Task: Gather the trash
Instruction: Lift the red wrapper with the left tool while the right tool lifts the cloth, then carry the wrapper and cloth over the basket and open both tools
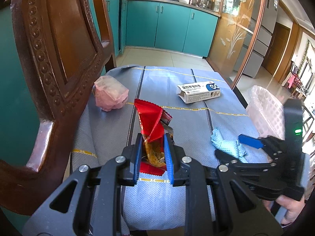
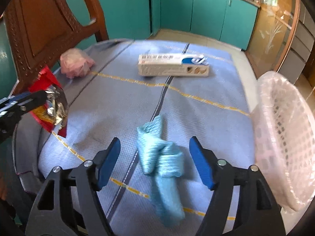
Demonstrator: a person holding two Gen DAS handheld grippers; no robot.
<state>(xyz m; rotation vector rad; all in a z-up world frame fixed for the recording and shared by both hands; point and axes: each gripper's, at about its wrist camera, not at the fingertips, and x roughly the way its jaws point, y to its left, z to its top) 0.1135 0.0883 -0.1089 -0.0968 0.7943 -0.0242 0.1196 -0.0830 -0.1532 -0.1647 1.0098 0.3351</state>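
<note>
At the tabletop's right edge stands a pink-lined basket (image 2: 283, 137) whose inside is hidden, the left gripper (image 1: 153, 153) fingers pinching a red wrapper (image 1: 151, 122), the right gripper (image 2: 155, 161) fingers spread around a blue tissue (image 2: 163, 163), with a white box (image 2: 173, 64) and pink bag (image 1: 110, 94) beyond.

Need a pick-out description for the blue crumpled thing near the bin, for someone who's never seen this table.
Start at the pink bin at the table's right edge. On the striped cloth just left of it lies a light blue crumpled wipe, between the open right gripper's fingers. It is the only pale blue soft item; the white box and pink bag lie farther back.
</note>
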